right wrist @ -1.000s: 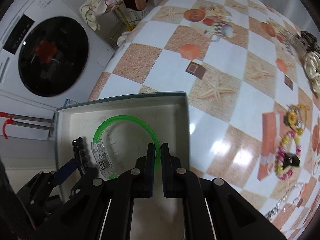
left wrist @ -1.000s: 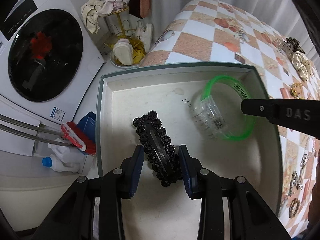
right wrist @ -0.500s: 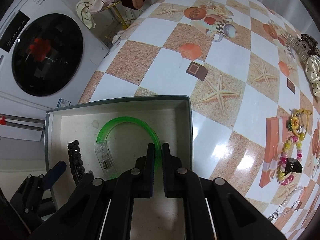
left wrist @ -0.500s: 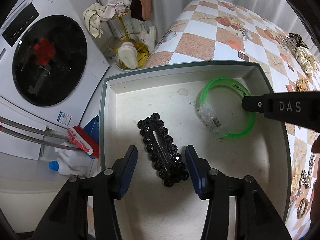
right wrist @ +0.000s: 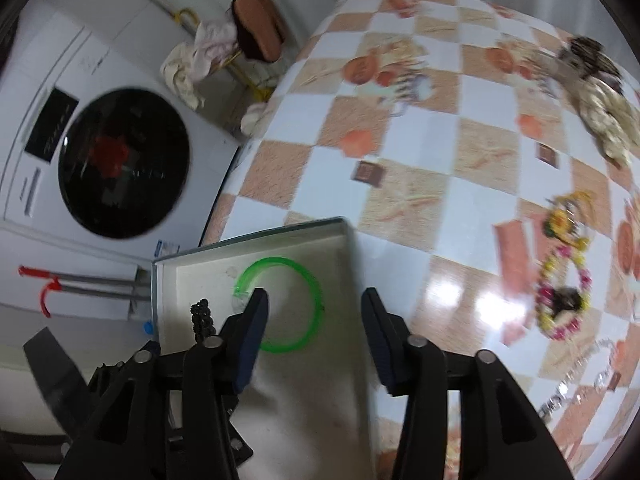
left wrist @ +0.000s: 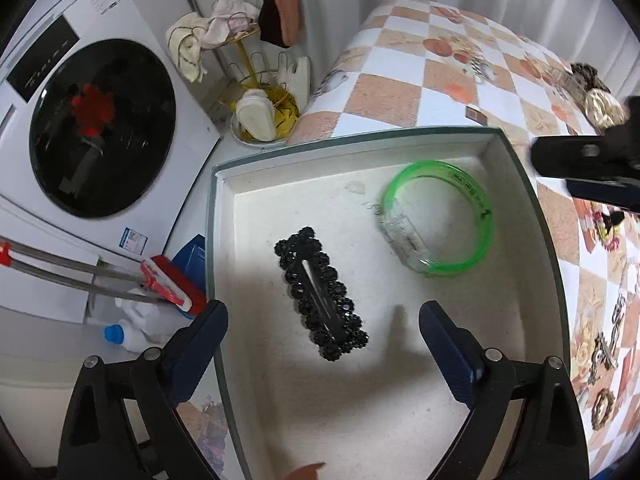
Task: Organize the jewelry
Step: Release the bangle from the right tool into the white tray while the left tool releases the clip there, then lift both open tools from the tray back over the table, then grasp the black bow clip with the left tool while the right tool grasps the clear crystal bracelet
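Note:
A shallow white box (left wrist: 256,208) with a grey-green rim sits at the table's corner. Inside it lie a black beaded hair clip (left wrist: 322,294) and a green translucent bangle (left wrist: 440,220). My left gripper (left wrist: 323,332) hovers over the clip, its jaws opening wide, pads clear of the clip. My right gripper (right wrist: 314,320) hangs above the box (right wrist: 344,380), jaws opening, the green bangle (right wrist: 280,304) lying free below its left finger. The black clip (right wrist: 202,316) shows at the box's left. Part of the right gripper (left wrist: 588,168) crosses the left wrist view.
Checked orange-and-white tablecloth (right wrist: 420,140) carries more jewelry: a beaded flower bracelet (right wrist: 562,280), gold and dark hair pieces (right wrist: 600,92), brooches (left wrist: 604,356). Beside the table stand a washing machine (left wrist: 100,128), a gold rack (left wrist: 256,92) and mop handles (left wrist: 80,272).
Both grippers let go: the left one opened off the black clip, which now lies in the box, and the right one opened off the green bangle and rose a little.

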`<state>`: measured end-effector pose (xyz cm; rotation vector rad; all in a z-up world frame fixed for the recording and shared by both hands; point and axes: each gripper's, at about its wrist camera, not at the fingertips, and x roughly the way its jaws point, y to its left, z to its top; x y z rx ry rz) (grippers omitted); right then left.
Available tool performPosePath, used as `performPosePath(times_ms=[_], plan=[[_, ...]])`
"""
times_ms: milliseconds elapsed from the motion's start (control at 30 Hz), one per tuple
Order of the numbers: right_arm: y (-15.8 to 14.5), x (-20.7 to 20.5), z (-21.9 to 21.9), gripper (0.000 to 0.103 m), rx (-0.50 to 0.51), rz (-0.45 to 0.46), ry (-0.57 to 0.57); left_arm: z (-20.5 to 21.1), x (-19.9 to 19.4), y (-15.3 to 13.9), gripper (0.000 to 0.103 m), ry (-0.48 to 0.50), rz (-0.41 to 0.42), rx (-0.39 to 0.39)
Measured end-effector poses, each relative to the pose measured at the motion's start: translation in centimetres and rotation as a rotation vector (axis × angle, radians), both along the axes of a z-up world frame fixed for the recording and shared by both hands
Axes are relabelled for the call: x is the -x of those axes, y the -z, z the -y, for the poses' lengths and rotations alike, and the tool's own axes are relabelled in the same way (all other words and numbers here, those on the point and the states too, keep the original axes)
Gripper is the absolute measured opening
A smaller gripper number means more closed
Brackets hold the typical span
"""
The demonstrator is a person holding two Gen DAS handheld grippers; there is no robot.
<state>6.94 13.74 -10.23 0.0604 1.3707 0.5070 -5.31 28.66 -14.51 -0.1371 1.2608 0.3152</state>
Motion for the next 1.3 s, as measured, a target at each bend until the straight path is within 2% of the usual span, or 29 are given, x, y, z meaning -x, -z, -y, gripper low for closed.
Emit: performPosePath(times_ms=[133, 167, 200, 467, 633, 933, 1067, 1300], plan=[[-0.4, 0.4, 4.1, 0.066, 0.015, 0.002, 0.06, 1.1, -0.4, -0.3, 0.1, 0.012, -0.007, -0.001], [-0.2, 0.5, 4.9, 0.078, 0.023, 0.001, 0.073, 1.6, -0.6, -0.5, 0.1, 0.018, -0.007, 0.0], [-0.2, 0.6, 6.6, 0.082, 0.029, 0.001, 0.094, 2.1, -0.7, -0.6, 0.1, 0.024, -0.007, -0.001], [0.5, 1.2, 18.1, 0.082, 0.108, -0.039, 0.242, 7.9, -2.9, -2.9, 0.1, 0.076, 0.014, 0.023], [1.4, 0.7, 22.7, 0.082, 0.143, -0.06, 0.269, 12.0, -4.5, -3.5, 0.1, 0.103, 0.02, 0.045], [2.3, -0.4, 25.2, 0.082, 0.142, -0.068, 0.214, 16.4, -6.5, -2.9, 0.1, 0.082, -0.003, 0.092], [2.6, -1.1, 25.4, 0.082, 0.147, -0.065, 0.182, 17.0, -7.5, -2.5, 0.1, 0.059, -0.009, 0.109], [4.1, -1.9, 25.8, 0.081, 0.191, -0.079, 0.147, 18.1, -9.5, -2.3, 0.1, 0.076, -0.001, 0.164]])
